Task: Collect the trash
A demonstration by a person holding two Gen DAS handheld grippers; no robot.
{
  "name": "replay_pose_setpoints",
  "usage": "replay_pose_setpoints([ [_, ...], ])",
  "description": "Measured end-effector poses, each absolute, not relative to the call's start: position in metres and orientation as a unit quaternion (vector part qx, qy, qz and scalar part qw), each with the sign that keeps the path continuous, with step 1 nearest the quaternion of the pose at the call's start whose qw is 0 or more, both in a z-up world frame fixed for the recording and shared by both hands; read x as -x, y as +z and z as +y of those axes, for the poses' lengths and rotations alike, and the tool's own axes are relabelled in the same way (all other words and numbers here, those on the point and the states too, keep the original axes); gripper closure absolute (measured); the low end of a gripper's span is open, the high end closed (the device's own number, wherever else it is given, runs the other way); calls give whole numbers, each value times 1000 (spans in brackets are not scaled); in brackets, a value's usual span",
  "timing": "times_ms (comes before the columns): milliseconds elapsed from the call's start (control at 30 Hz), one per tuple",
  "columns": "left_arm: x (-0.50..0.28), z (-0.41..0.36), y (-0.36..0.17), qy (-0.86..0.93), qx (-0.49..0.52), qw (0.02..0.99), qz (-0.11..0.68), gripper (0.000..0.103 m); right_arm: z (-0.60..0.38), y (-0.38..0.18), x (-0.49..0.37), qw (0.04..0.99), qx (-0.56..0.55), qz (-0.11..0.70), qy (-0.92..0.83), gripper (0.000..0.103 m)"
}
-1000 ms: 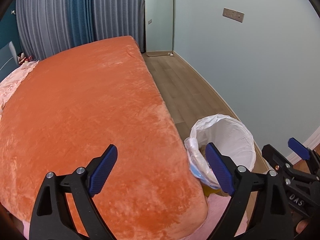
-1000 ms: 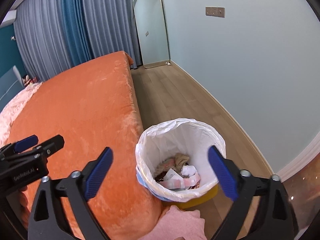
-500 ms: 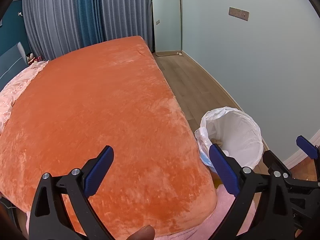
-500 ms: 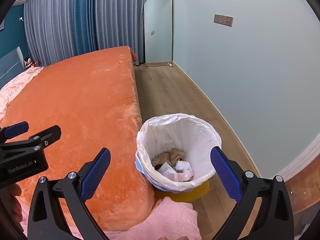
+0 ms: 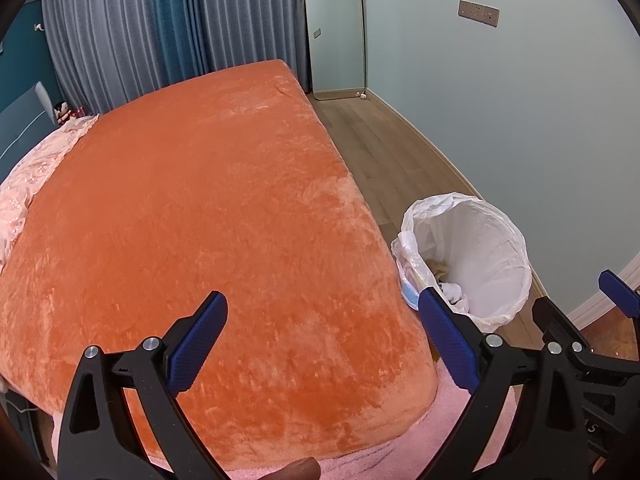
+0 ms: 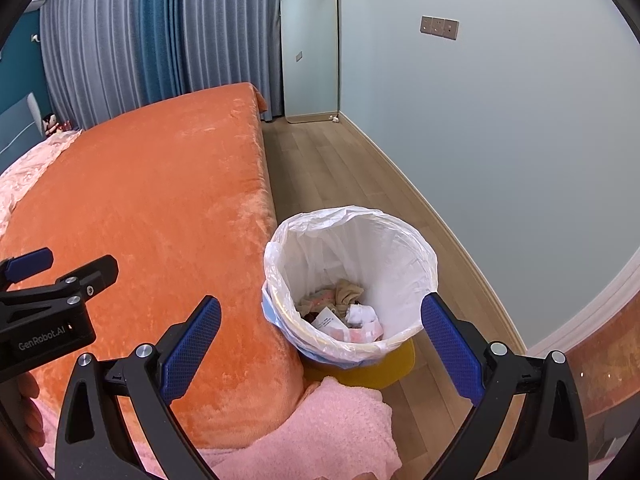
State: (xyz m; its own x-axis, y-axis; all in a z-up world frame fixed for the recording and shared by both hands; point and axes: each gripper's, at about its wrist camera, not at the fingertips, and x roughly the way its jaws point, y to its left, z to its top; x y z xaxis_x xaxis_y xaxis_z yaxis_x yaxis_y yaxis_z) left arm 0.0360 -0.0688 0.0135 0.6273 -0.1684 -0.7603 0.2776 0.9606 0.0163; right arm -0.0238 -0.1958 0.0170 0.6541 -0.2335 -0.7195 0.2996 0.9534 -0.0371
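A yellow bin lined with a white plastic bag stands on the floor beside the bed's corner; it also shows in the left wrist view. Crumpled trash lies in its bottom: tissues, paper and brownish scraps. My right gripper is open and empty, held above and in front of the bin. My left gripper is open and empty above the orange blanket near the bed's corner. Each gripper shows at the edge of the other's view.
The bed fills the left, with pink bedding at its head and a pink towel at its near corner. A wooden floor strip runs between bed and pale wall. A mirror leans by the curtains.
Both grippers have drawn back and risen a little, so the bin sits lower and farther off. Both stay open and empty.
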Motion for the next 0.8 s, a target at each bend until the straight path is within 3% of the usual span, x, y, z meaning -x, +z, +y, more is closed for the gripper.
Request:
replay_pose_setpoints([
  [800,-31,-77,11,-114,-86,902,407,11,-203,12,22,907,-50,390,-152,7],
])
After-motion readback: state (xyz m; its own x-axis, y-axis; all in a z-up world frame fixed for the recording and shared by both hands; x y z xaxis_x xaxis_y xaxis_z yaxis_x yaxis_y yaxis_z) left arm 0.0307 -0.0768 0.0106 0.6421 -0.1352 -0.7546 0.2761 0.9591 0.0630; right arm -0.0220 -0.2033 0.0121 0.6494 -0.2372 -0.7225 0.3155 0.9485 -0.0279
